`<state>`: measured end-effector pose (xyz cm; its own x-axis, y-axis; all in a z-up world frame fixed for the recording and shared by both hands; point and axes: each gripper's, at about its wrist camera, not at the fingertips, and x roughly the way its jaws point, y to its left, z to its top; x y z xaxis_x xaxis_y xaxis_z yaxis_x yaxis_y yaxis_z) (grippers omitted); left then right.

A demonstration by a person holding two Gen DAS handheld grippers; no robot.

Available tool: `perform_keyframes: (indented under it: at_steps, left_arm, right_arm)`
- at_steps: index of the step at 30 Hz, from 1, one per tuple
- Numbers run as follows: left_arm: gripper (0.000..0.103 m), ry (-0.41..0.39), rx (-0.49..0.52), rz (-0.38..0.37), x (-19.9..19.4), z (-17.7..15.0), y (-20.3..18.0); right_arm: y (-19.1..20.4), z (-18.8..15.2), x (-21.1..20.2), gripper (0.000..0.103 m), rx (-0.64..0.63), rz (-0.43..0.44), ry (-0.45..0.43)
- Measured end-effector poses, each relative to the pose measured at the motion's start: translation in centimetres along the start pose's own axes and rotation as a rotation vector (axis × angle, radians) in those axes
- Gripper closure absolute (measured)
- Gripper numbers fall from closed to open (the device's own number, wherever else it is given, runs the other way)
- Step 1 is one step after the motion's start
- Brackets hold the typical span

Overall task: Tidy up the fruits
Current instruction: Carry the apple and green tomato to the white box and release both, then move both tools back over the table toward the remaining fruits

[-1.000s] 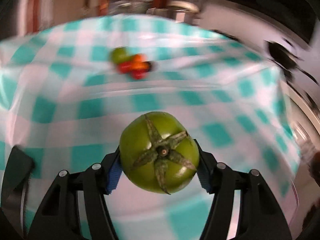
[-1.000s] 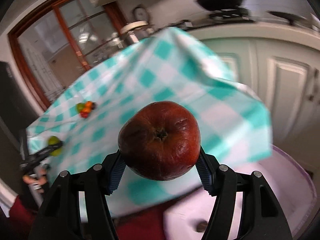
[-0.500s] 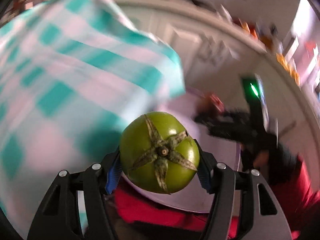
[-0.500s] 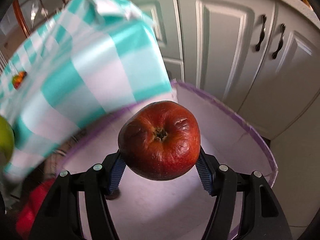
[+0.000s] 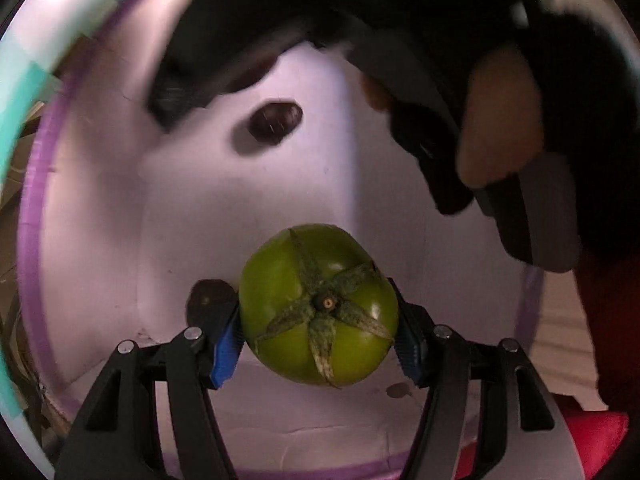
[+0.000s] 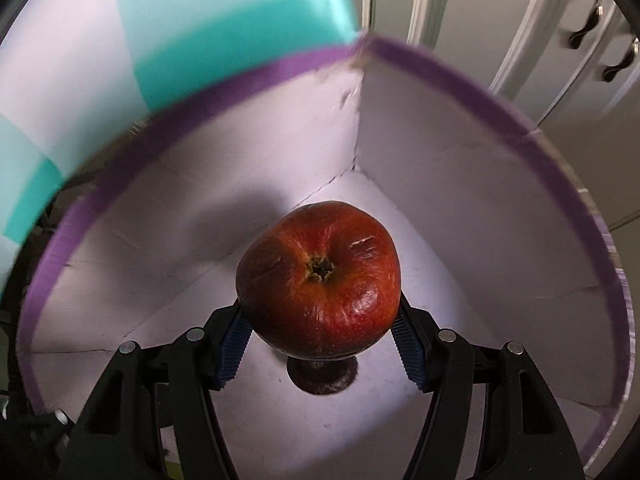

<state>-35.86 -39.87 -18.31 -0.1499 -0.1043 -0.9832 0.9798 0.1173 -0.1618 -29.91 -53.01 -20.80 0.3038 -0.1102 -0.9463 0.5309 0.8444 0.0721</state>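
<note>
My left gripper [image 5: 320, 332] is shut on a green tomato [image 5: 318, 306] and holds it inside a white box with a purple rim [image 5: 28, 216]. My right gripper [image 6: 320, 332] is shut on a wrinkled red apple [image 6: 318, 278] and holds it low inside the same box [image 6: 440, 72], near a corner. The right gripper and the hand holding it [image 5: 500, 128] cross the top of the left wrist view, blurred.
A small dark fruit [image 5: 274, 122] lies on the box floor; another dark round thing [image 6: 322, 376] lies under the apple. The teal-and-white checked tablecloth [image 6: 200, 20] hangs beside the box. White cabinet doors [image 6: 540, 20] stand behind it. Something red [image 5: 592, 444] lies outside the box.
Both grippers have swung down from the tabletop and into the purple-rimmed box, each still holding its fruit. The right gripper has come into the left wrist view.
</note>
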Motion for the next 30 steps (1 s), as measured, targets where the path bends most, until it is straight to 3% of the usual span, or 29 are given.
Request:
perform_keyframes:
  at_steps: [5, 12, 15, 18, 21, 23, 25, 28, 30]
  left_arm:
    - [0.04, 0.068, 0.021, 0.011, 1.7, -1.0, -0.3]
    - [0.039, 0.082, 0.015, 0.0, 1.5, -1.6, 0.2]
    - [0.039, 0.072, 0.016, 0.009, 1.0, -2.0, 0.5]
    - [0.039, 0.033, 0.016, 0.031, -0.3, -2.9, 0.8]
    - [0.038, -0.056, 0.032, 0.041, -2.7, -3.5, 0.4]
    - [0.023, -0.126, 0.058, 0.042, -4.5, -3.9, -0.1]
    - [0.015, -0.185, 0.088, 0.053, -6.4, -4.5, -0.7]
    - [0.015, -0.192, 0.091, 0.036, -7.2, -3.8, -0.8]
    - [0.015, -0.264, 0.072, 0.062, -8.6, -4.4, -1.2]
  right_arm:
    - [0.4, -0.1, 1.9, 0.04, 0.009, -0.021, 0.032]
    - [0.0, 0.3, 2.4, 0.039, 0.047, -0.003, 0.03]
    - [-1.3, 0.3, 1.6, 0.031, 0.105, 0.041, 0.035]
    - [-2.8, 0.5, -1.8, 0.028, 0.168, 0.099, -0.032]
    - [-3.9, 0.8, -6.1, 0.024, 0.217, 0.123, -0.129]
    - [-4.5, 1.0, -9.7, 0.023, 0.243, 0.126, -0.203]
    - [-4.6, 1.3, -13.2, 0.023, 0.255, 0.124, -0.276]
    - [-4.9, 1.6, -17.1, 0.022, 0.255, 0.101, -0.353]
    - [-4.0, 1.4, -19.2, 0.022, 0.255, 0.107, -0.392]
